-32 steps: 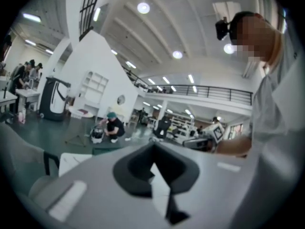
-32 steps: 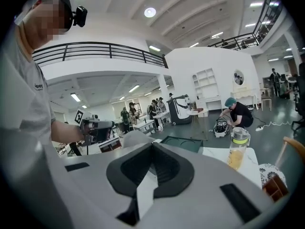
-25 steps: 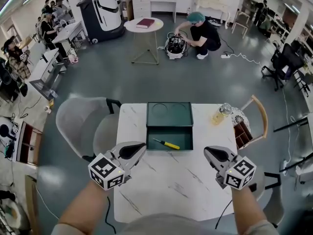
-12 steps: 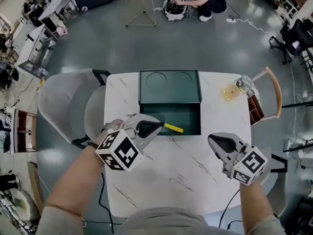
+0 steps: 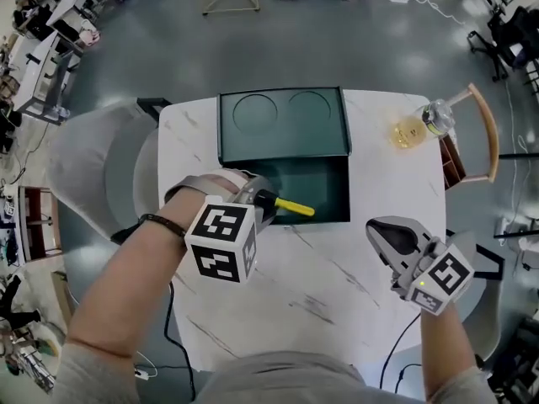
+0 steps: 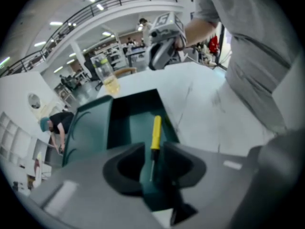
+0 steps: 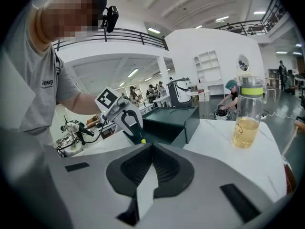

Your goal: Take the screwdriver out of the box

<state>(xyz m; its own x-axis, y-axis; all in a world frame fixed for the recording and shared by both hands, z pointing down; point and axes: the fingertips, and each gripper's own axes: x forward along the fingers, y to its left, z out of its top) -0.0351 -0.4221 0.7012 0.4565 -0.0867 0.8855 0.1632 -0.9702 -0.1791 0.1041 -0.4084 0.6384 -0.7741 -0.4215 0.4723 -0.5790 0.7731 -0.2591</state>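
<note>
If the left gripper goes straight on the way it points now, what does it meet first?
Probably the yellow-handled screwdriver in the dark green open box: its thin shaft lies between the jaws of the left gripper; they have just been opening and do not grip it.

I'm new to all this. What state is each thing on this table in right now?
Dark green box: open.
Yellow-handled screwdriver: lying inside the box, not gripped.
Left gripper: jaws just opened, apart around the screwdriver's shaft.
Right gripper: jaws together, empty.
Clear plastic bottle of yellow liquid: upright, capped.
</note>
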